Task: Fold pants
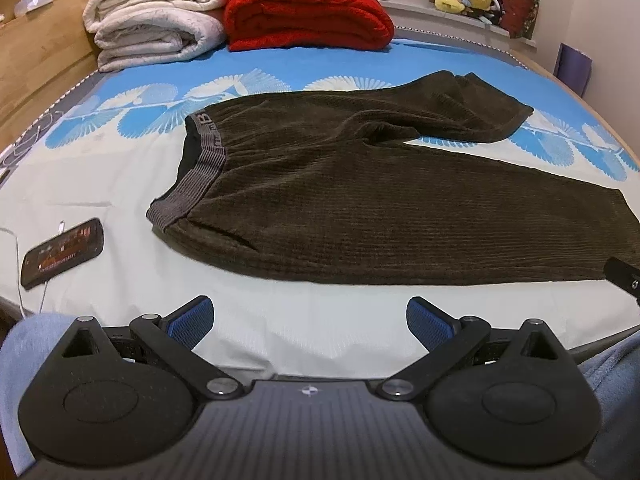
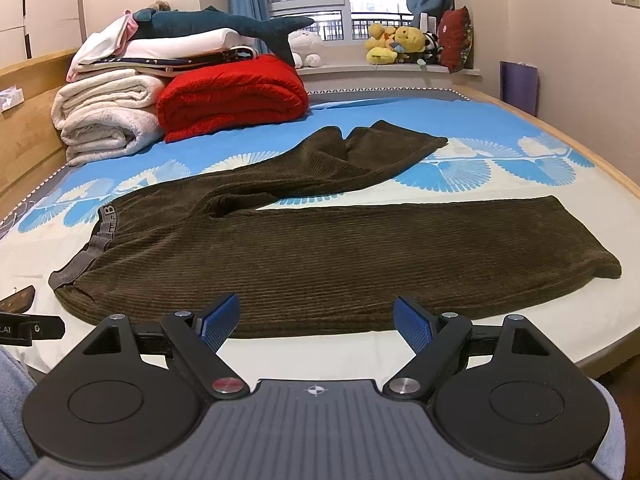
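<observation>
Dark brown corduroy pants (image 1: pixel 360 200) lie flat on the bed, grey waistband (image 1: pixel 200 172) to the left, legs spread apart to the right. They also show in the right wrist view (image 2: pixel 340 256), with the near leg's cuff (image 2: pixel 592 260) at the right and the far leg (image 2: pixel 360 156) angled toward the back. My left gripper (image 1: pixel 310 322) is open and empty, just short of the pants' near edge. My right gripper (image 2: pixel 316 318) is open and empty, over the near edge of the near leg.
A phone (image 1: pixel 64 254) with a cable lies on the bed left of the waistband. Folded white blankets (image 2: pixel 108 116) and a red blanket (image 2: pixel 236 92) are stacked at the back left. Plush toys (image 2: pixel 400 44) sit on the windowsill. The bed's edge (image 2: pixel 624 188) curves at right.
</observation>
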Demonstrator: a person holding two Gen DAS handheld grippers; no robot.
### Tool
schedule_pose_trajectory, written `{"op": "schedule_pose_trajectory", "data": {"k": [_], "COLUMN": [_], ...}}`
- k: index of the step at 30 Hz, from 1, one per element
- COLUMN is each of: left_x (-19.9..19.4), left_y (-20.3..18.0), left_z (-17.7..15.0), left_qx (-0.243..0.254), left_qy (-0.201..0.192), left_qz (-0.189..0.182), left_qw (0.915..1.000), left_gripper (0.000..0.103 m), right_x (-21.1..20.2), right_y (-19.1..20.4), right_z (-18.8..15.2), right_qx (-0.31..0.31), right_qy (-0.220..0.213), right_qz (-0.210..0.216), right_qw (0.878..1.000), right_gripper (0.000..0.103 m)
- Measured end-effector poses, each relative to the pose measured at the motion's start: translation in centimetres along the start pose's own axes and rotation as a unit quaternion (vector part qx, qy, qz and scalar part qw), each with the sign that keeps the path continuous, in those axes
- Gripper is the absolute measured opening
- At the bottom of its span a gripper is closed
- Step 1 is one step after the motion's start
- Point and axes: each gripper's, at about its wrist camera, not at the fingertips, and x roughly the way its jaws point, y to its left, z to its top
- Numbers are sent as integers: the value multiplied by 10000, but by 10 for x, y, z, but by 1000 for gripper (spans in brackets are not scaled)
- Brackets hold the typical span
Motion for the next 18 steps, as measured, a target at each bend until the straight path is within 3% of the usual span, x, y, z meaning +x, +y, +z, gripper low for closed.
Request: {"op": "schedule_pose_trajectory", "data": {"k": [5, 9, 13, 18], "left_x": [12, 37, 91, 172], "left_y": [13, 36, 73, 113], "left_z": [37, 89, 158, 229], "left_qx": [100, 196, 210, 469], "left_qy": [-240, -699, -747, -828], "left_qz": [67, 434, 643, 1225], "left_qw": [9996, 9964, 9949, 9879], "left_gripper": [103, 103, 103, 103], "right_x": [14, 32, 65, 139], "right_y": [-2, -12, -26, -41], "right_z": [16, 46, 87, 157], "right_qx": [-71, -70, 83, 363], "right_qy": [-24, -168, -163, 23], "right_qz": [-24, -126, -156, -277], "right_qw": [10000, 9998, 9997, 9990], "right_gripper": [85, 85, 85, 85]}}
